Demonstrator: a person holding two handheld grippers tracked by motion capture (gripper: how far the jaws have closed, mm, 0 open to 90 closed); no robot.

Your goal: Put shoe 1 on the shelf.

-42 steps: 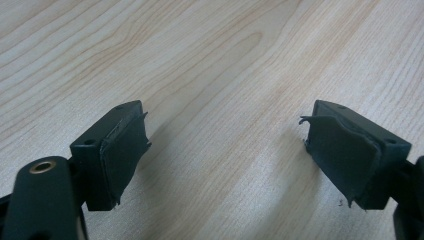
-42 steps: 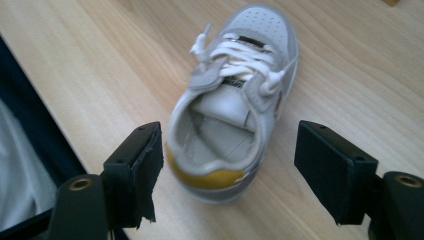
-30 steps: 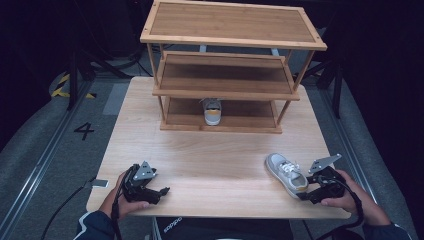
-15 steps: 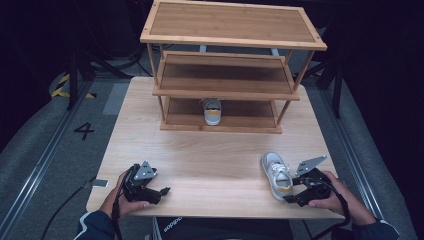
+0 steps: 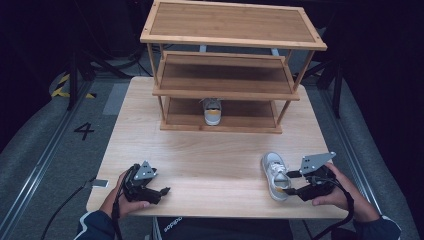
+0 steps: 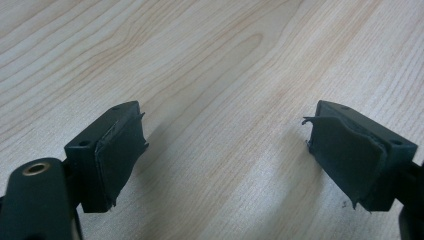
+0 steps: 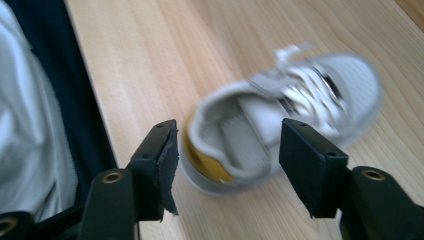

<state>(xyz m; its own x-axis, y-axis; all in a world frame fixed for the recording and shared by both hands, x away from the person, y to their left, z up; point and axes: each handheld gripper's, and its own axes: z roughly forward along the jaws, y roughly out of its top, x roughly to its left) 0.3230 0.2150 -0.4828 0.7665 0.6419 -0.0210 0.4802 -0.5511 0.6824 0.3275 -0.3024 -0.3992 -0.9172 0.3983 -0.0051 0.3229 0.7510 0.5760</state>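
Right gripper view shows the wide-spread right claw (image 7: 227, 170) framing a blurred white shoe (image 7: 280, 135) with yellow heel.

On the table (image 5: 210, 150), a three-tier shelf rack (image 5: 230, 65) stands against the far edge, about midway between the left and right edges. One shoe (image 5: 212, 111) sits on its bottom shelf, near the middle, under the two upper shelves. A second shoe (image 5: 276, 175) lies on the tabletop near the front right corner, heel toward the front edge, toe toward the rack. My right gripper (image 5: 291, 182) is just right of that shoe, at its heel, which lies between my jaws. My left gripper (image 5: 159, 186) rests near the front left corner, well apart from both shoes, over bare tabletop.
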